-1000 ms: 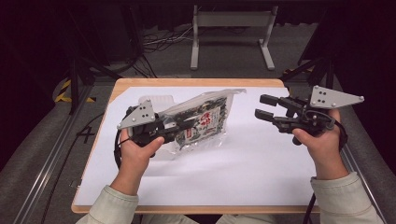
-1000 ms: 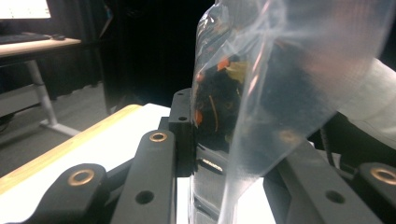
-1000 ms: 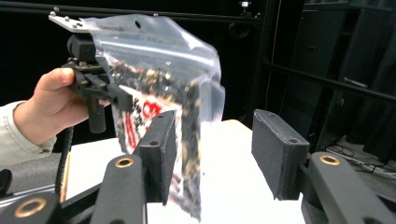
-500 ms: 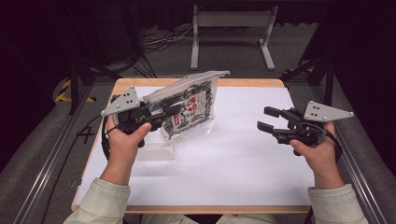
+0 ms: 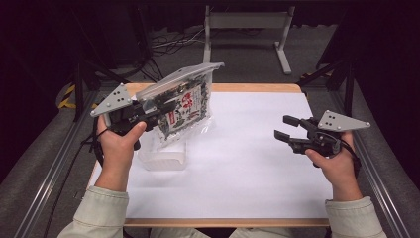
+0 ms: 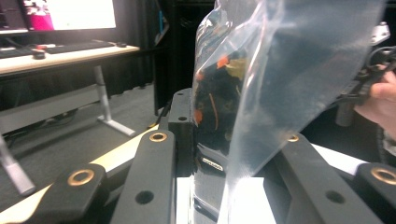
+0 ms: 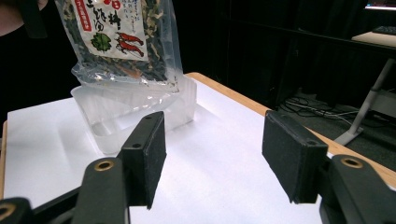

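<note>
Dark curtains and black stands ringed the wood-edged tabletop (image 5: 257, 88), whose top was covered by a white sheet. Compared with half a second before, the clear plastic pouch of dark dried greens with a red-and-white printed label (image 5: 184, 106) had been lifted higher and tipped more upright, and the right tongs (image 5: 286, 130) had drifted nearer the person and lower over the tabletop's right side.

The left tongs (image 5: 157, 110) were clamped on the pouch's lower edge, holding it in the air above the tabletop's left rear part. Below the pouch a clear plastic rectangular tub (image 5: 166, 156) sat on the white sheet. The right tongs stood wide apart and held nothing, well away from the pouch.

Behind the tabletop's far edge a grey metal desk frame (image 5: 247, 22) stood on the grey carpet among loose cables. In the left gripper view a lit monitor (image 6: 70, 13) sat on a pale desk.

The pouch's glare blurred its contents in that view, and its upper part ran off the frame in the right gripper view. Label lettering was too small to read.
</note>
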Available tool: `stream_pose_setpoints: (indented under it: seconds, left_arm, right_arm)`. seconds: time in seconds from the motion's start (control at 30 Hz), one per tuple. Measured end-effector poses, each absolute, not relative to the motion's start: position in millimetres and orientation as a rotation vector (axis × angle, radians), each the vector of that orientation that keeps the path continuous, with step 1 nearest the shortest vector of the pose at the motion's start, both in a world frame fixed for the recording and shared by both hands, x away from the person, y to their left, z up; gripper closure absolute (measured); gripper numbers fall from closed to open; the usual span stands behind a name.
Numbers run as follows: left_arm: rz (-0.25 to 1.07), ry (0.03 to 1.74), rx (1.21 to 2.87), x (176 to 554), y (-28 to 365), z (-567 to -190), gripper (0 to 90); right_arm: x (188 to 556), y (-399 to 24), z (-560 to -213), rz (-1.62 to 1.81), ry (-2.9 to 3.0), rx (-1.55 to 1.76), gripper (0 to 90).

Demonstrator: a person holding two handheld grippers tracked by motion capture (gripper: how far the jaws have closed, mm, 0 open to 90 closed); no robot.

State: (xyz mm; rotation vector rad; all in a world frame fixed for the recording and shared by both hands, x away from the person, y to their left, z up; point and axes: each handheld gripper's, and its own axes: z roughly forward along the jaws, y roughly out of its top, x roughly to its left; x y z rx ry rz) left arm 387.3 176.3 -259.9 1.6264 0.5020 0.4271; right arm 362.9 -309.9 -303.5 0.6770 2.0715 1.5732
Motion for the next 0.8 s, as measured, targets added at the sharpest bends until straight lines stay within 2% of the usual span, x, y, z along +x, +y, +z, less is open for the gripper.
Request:
stream_pose_setpoints:
  seconds: [0.8]
  left_arm:
    - [0.559, 0.626, 1.614, 407, 208, -264, 72.0]
  right_arm:
    - [366, -316, -308, 1.576, 2.087, 0.698, 42.9]
